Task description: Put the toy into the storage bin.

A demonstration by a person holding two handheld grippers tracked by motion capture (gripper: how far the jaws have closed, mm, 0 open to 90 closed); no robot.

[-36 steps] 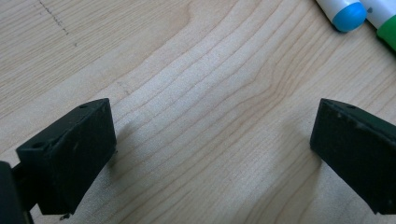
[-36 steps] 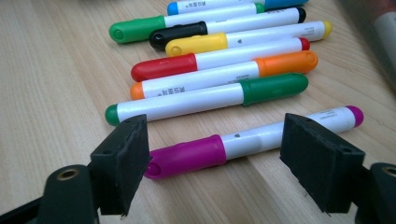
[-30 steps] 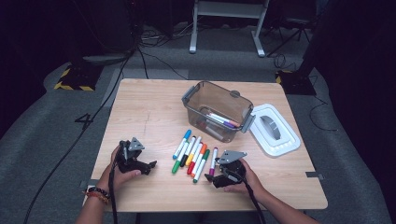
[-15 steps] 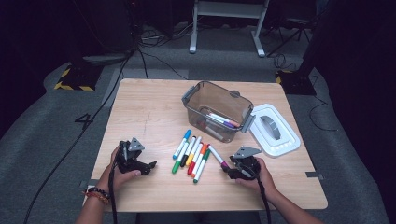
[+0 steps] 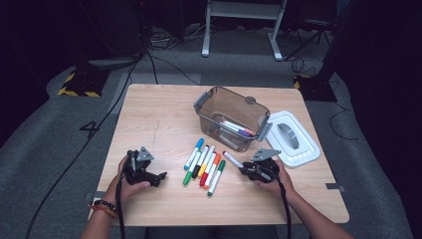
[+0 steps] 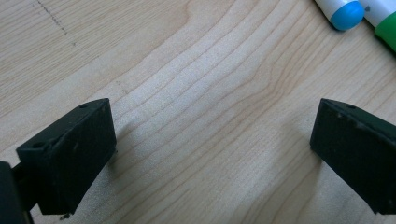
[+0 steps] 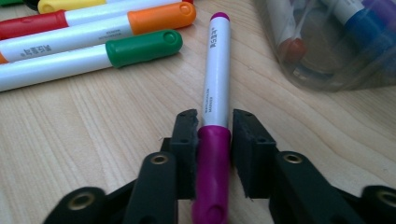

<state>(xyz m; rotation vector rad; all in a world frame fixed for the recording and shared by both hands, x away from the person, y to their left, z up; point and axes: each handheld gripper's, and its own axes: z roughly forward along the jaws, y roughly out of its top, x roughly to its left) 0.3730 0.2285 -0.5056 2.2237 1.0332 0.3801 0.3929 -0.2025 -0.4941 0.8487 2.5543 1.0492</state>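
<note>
wooden table (image 5: pixel 164 114) | grey carpet floor (image 5: pixel 45 164) — cables | dark room — white stand (image 5: pixel 244 15)

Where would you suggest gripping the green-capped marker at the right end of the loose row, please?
Take the green-capped marker across the middle of its white barrel, coming straight down from above. It lies flat, and the orange-capped marker runs close along its left, so one of the fingers has little room there. Its right side faces bare table.
</note>
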